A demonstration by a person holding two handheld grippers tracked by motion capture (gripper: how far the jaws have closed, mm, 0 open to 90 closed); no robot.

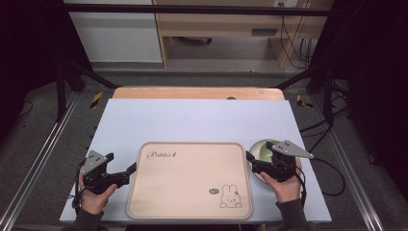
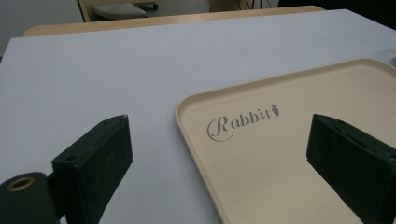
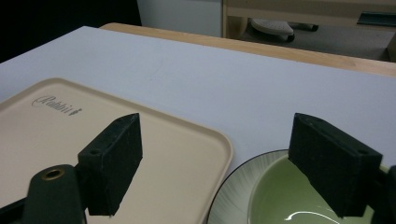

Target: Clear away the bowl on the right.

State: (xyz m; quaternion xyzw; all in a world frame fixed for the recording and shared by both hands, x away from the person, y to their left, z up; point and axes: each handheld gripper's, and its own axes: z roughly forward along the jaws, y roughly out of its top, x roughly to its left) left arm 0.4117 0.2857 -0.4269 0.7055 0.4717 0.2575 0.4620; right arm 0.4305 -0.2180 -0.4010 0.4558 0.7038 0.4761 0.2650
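Pale lilac-white sheet (image 1: 192, 120) covers the table, smooth and matte, with a strip of light wood tabletop (image 1: 197, 93) showing at its 12 o'clock edge. Around the table lie grey floor and black frame rails; beyond it stands pale wooden furniture with cables hanging at 1 o'clock.

A beige tray (image 1: 190, 180) sits at the sheet's 6 o'clock, a rounded rectangle with a low raised rim, satin-smooth like plastic. It holds nothing; "Rabbit" is printed in script near its 10 o'clock corner and a small rabbit drawing near its 5 o'clock corner. Just off the tray's 3 o'clock edge sits a round green plate (image 1: 262, 148), glossy, with a glazed green well and a paler ribbed rim edged in a dark line; nothing lies in it.

The left gripper (image 1: 121, 169), held at the tray's 9 o'clock, has its jaws spread wide and gripping nothing, straddling the tray's near-left rim in the left gripper view. The right gripper (image 1: 255, 163) hovers over the plate, jaws wide apart and gripping nothing, one above the tray's corner and one above the plate's well.
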